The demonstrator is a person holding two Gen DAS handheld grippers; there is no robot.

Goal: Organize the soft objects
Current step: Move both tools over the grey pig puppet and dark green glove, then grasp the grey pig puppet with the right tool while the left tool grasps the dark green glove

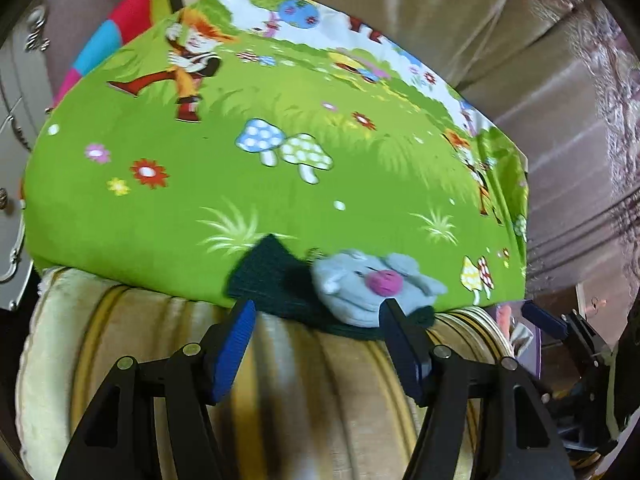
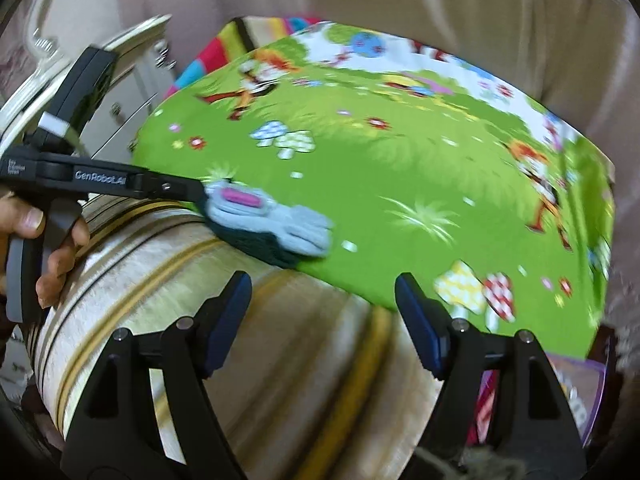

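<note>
Approach step: grey plush toy (image 1: 372,286) lies on dark green knit piece (image 1: 272,276) at lower edge of green cartoon cushion (image 1: 240,184), centre-bottom of frame. Left gripper (image 1: 320,320) spread wide, empty, straddling toy; right gripper (image 2: 322,292) also released, nothing btwn pads. Next, prob: close on toy w/o snagging cushion.

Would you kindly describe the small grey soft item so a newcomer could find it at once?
Start at the bright green cartoon sheet with mushrooms and flowers. At its near edge, where the striped beige cushion begins, lies a dark green knitted piece. On it sits the grey knitted animal face, the only thing with a pink nose.
</note>
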